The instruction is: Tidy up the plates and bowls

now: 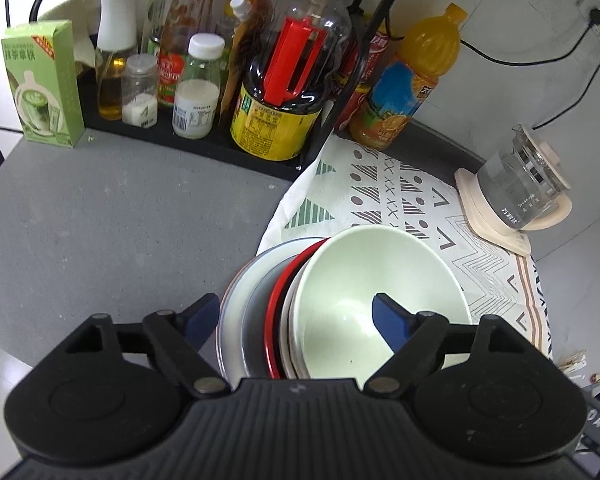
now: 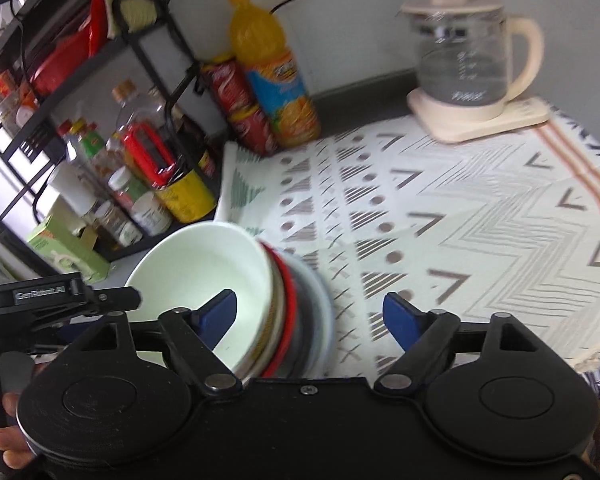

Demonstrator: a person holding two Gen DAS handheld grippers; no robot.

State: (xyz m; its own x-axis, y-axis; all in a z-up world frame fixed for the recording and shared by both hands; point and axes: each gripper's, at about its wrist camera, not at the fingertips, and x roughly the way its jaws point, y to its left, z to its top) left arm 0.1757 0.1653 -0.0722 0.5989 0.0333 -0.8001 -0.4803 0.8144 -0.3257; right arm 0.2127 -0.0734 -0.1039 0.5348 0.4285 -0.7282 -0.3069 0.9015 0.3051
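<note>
Both grippers, left (image 1: 296, 316) and right (image 2: 310, 316), spread wide, holding nothing. Bowl (image 1: 364, 280) nested on stacked plates (image 1: 236, 304), straddling cloth (image 1: 420, 208) edge.

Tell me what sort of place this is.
Most likely a home kitchen counter: a rack of sauce and oil bottles, a glass electric kettle on its base, and a stack of bowls and plates on a patterned cloth.

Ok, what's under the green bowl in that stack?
The green bowl is nested on a white dish, a red one, a grey one and a white plate. Only their rims show; their insides are covered.
</note>
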